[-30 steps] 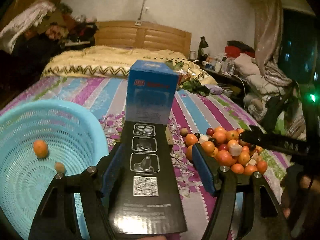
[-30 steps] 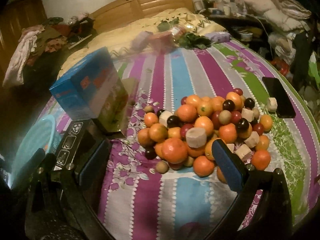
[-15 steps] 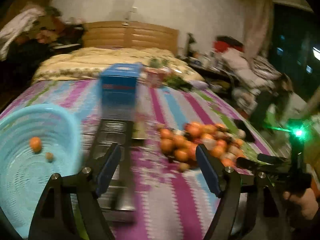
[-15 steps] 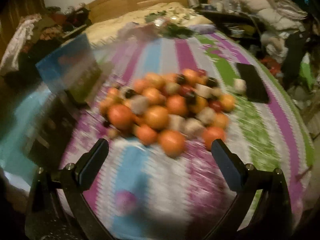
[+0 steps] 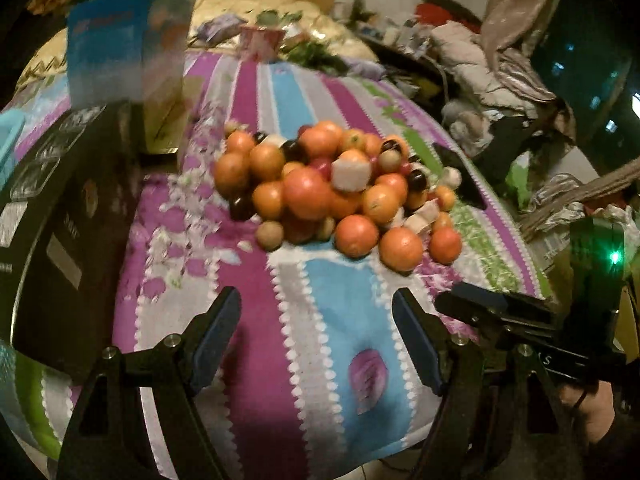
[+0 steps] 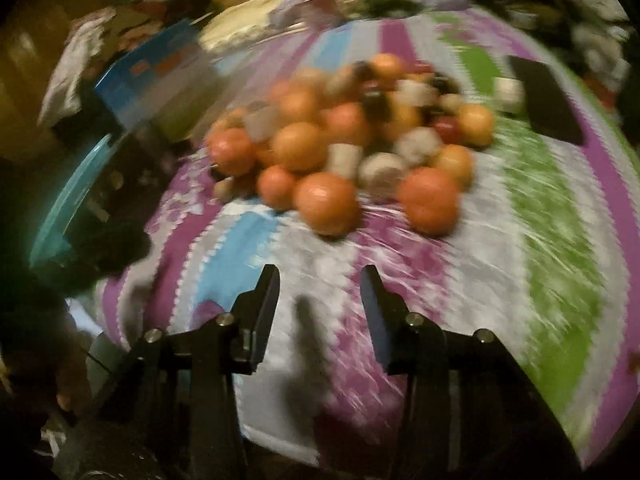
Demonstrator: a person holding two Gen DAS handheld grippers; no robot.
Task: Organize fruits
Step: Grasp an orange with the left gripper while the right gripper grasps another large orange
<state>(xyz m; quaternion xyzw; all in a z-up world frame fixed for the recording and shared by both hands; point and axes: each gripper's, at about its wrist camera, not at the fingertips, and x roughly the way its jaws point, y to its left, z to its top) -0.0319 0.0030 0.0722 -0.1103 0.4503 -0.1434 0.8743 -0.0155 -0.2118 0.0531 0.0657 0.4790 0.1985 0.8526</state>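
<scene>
A pile of fruit point(image 5: 332, 188) lies on the striped bedspread: oranges, dark plums, small brown fruits and pale cut chunks. It also shows, blurred, in the right wrist view point(image 6: 352, 136). My left gripper point(image 5: 316, 328) is open and empty, hovering over the bedspread short of the pile. My right gripper point(image 6: 320, 304) is partly open and empty, also short of the pile; it shows in the left wrist view point(image 5: 492, 308) at the right. The turquoise basket point(image 6: 60, 208) is at the left edge.
A black box point(image 5: 68, 208) lies flat at the left with a blue box point(image 5: 120, 40) standing behind it. A black phone point(image 6: 548, 100) lies right of the pile. Clutter and a headboard are at the back.
Both grippers have swung right, away from the basket, toward the fruit pile. The right gripper's jaws have narrowed. The basket has almost left the left wrist view.
</scene>
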